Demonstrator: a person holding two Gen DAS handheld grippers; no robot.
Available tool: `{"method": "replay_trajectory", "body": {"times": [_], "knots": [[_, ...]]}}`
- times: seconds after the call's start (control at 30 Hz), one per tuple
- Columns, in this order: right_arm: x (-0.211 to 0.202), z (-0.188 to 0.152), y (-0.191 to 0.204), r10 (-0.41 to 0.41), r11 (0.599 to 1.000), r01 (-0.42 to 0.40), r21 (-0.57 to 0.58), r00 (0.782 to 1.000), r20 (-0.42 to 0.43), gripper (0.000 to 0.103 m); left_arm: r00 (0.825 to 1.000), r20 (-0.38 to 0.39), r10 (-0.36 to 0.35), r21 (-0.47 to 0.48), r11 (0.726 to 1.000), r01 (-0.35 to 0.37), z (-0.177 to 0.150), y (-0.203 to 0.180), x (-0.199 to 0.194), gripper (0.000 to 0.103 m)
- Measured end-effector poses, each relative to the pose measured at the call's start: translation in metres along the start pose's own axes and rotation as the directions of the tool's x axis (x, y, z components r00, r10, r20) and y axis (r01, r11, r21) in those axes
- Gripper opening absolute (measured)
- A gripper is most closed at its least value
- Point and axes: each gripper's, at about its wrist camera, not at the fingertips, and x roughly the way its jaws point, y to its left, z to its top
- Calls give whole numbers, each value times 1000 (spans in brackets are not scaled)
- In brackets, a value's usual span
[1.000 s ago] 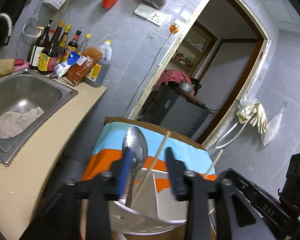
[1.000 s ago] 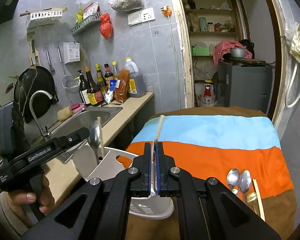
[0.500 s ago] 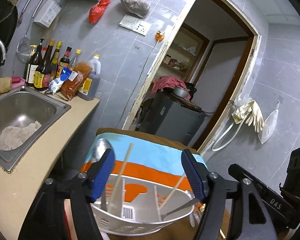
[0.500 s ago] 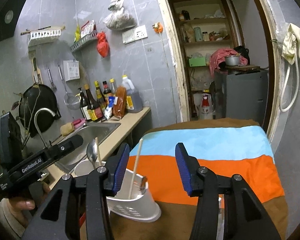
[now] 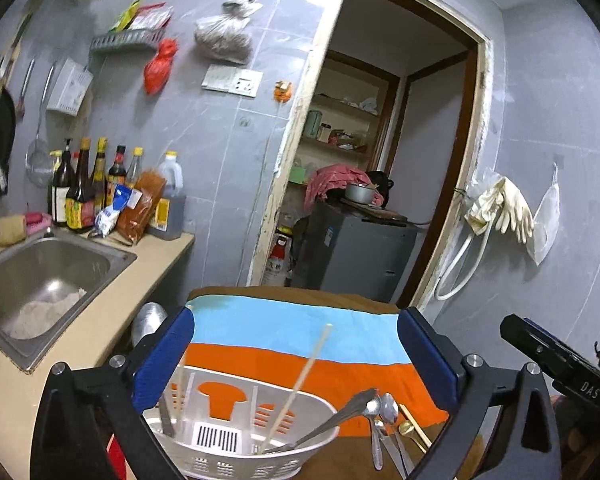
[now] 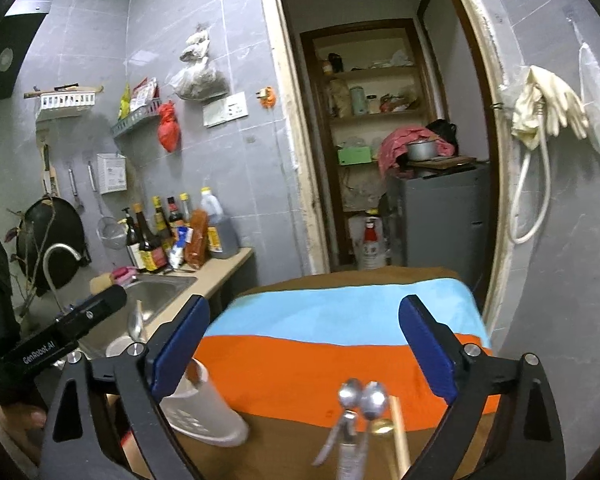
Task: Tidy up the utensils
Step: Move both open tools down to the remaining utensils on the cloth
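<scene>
Both claws opening wide, gripping nothing: left gripper above the white basket, right gripper right of it, over 2 spoons.

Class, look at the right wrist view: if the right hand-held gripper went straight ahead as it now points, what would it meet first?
Probably the striped cloth on the table, just beyond the loose spoons; depth is hard to judge.

A chopstick stands in the utensil holder between the left jaws; loose spoons lie on the table toward the right jaw.
</scene>
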Motion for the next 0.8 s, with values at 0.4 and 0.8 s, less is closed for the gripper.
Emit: {"method": "replay_trajectory", "body": {"times": [0.4,0.8], "knots": [[-28,-16,-66,-68,998,69,12,997,-45,96,1000,-13,-25,69,997,26,-24,-63,3,102],[-34,-41,-121,-132,990,136,47,988,-82,96,994,-90,-56,132,989,68,-57,-111,21,102]]}}
